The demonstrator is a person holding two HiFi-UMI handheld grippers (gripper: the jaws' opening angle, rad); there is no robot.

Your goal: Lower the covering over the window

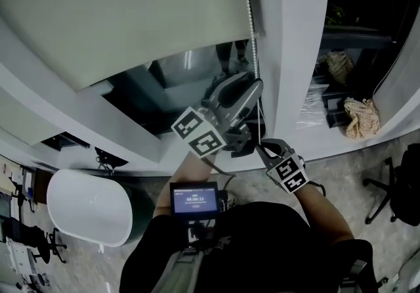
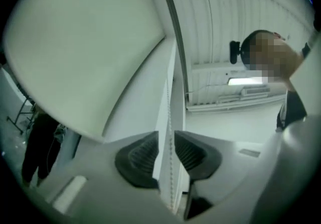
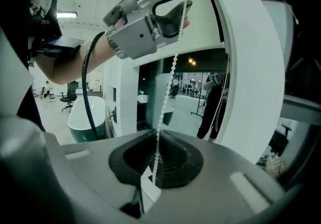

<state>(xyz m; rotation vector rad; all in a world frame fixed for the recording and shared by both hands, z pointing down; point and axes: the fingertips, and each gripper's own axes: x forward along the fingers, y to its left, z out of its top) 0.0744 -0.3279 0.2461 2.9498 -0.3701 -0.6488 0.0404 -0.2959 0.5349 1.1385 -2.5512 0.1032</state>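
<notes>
Left gripper [image 2: 168,151] straddling vertical white bead chain [image 2: 169,112], jaws apart, not pinching; right gripper [image 3: 154,165] clamping same chain directly below

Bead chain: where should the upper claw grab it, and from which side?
Grip the bead chain on the stretch above the right claw, coming from the room side. It hangs thin and vertical, so the left claw should straddle it.

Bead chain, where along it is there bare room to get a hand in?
Free: the bead chain above the left gripper, between the roller blind and the white window post. Crowded: the short stretch down to the right gripper, shut on it.
</notes>
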